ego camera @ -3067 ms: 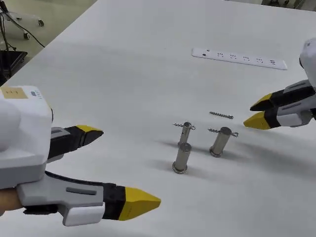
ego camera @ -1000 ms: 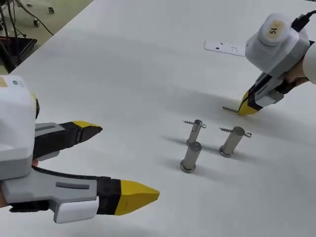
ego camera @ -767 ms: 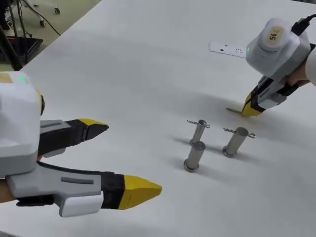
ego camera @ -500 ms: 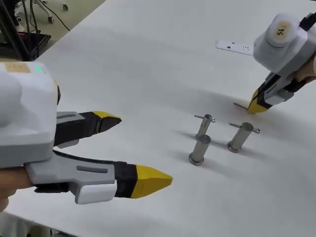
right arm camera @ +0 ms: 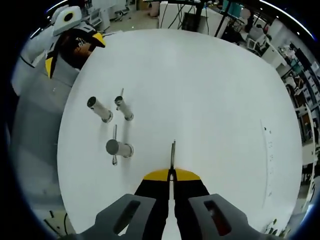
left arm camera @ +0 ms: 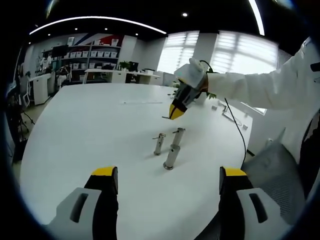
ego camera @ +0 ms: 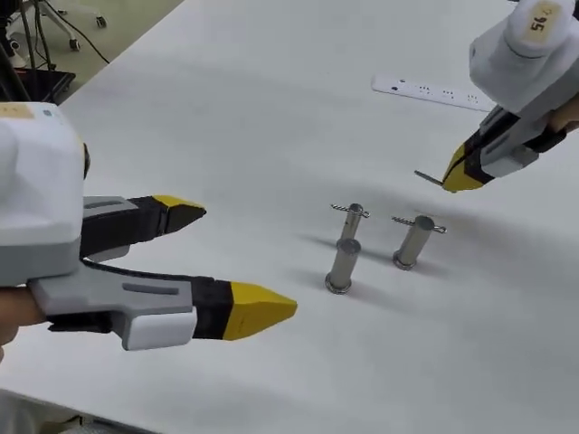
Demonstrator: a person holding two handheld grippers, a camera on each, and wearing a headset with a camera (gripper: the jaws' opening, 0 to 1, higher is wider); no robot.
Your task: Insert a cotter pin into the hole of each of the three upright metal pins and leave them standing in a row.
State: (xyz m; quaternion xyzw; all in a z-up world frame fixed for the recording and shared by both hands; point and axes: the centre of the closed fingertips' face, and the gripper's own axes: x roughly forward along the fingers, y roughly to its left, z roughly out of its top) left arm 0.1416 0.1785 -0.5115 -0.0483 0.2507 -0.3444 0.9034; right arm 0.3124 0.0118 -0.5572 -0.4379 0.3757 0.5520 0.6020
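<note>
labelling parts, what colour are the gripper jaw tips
Yellow, ahead of black sections; clearest on the left gripper in the head view.

You work on a white workbench [ego camera: 253, 117]; a white power strip [ego camera: 434, 92] lies flat on its far part, sockets facing up. Beyond the left edge, note the floor [ego camera: 127, 14]; a black cable [ego camera: 98, 52] trails across it. In the left gripper view, shelving with boxes [left arm camera: 95, 57] lines the rear wall; blinds cover the windows [left arm camera: 200, 50]; a light strip [left arm camera: 100, 19] curves overhead.

Cotter pin [right arm camera: 172, 151] end hidden between fingers [right arm camera: 188, 175]
</note>
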